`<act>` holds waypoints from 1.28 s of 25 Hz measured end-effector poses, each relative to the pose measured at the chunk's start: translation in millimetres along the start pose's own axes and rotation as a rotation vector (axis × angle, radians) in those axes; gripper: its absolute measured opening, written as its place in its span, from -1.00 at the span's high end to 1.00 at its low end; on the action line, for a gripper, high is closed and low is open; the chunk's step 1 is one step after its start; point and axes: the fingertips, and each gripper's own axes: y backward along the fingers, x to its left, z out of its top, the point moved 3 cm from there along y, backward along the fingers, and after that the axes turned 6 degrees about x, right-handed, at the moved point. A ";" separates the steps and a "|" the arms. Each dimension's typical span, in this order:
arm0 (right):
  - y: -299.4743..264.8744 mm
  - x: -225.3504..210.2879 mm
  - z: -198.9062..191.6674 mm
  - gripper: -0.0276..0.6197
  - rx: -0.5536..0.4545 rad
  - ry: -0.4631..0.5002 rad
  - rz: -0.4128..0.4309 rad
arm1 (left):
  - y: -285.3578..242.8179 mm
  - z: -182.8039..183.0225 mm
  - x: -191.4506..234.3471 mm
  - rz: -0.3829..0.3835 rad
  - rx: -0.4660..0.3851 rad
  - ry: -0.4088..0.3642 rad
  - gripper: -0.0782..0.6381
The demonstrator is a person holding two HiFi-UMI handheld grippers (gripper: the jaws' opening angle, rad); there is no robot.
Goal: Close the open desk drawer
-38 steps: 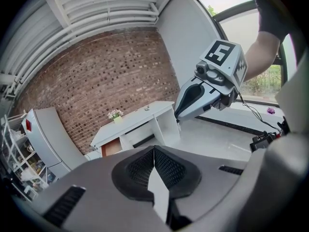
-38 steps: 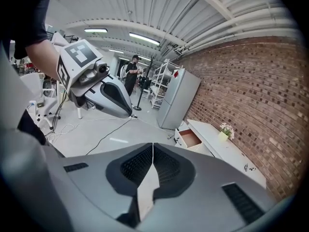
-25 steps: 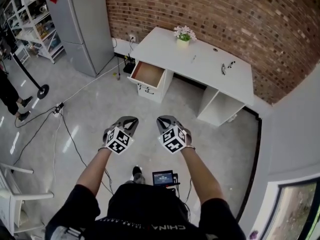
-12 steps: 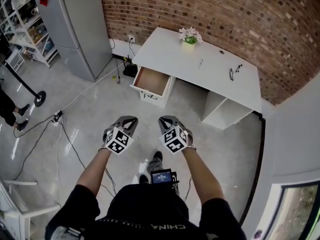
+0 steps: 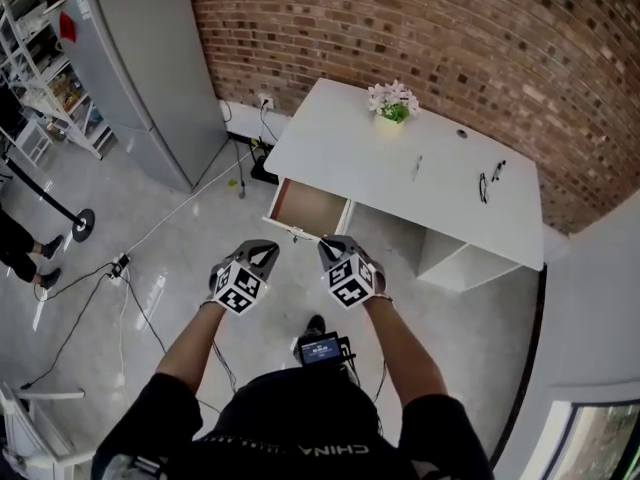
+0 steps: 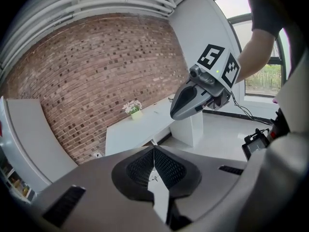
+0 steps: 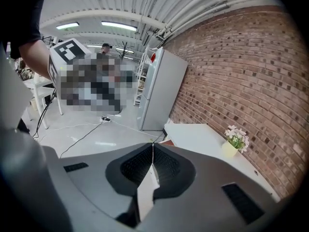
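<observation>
A white desk [image 5: 400, 173] stands against the brick wall, and its left drawer [image 5: 308, 208] is pulled open, showing a bare brown inside. My left gripper [image 5: 262, 251] and right gripper [image 5: 333, 245] hang side by side just in front of the drawer's front panel, both shut with nothing held. In the left gripper view the jaws [image 6: 153, 148] meet tip to tip, with the desk [image 6: 140, 124] beyond. In the right gripper view the jaws [image 7: 153, 146] also meet, near the desk's corner [image 7: 193, 134].
A small potted flower [image 5: 393, 100], a pen and a pair of glasses [image 5: 489, 181] lie on the desk top. A grey fridge [image 5: 140, 58] stands at the left, with shelving behind it. Cables [image 5: 150, 228] run across the glossy floor. A person stands at the far left.
The desk and its open drawer have come nearer in the head view; the grippers' tips now reach the drawer's front. Both grippers stay shut.
</observation>
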 end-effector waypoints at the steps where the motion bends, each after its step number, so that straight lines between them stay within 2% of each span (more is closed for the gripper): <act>1: -10.7 -16.6 7.5 0.86 -0.004 0.003 0.002 | -11.9 6.2 16.9 0.003 0.003 0.002 0.75; 6: -59.3 -87.1 37.1 0.87 -0.021 -0.001 0.011 | -64.3 34.0 86.3 0.018 0.002 0.011 0.75; 10: -86.1 -119.5 45.9 0.86 -0.016 -0.002 0.026 | -94.5 49.6 116.1 0.016 -0.008 0.033 0.75; 18: -119.3 -144.9 57.7 0.86 -0.003 -0.038 0.011 | -137.6 53.3 148.6 -0.037 -0.008 -0.006 0.75; 32: -135.4 -165.3 81.1 0.86 0.045 -0.151 -0.137 | -162.3 56.1 198.2 -0.171 -0.065 -0.126 0.75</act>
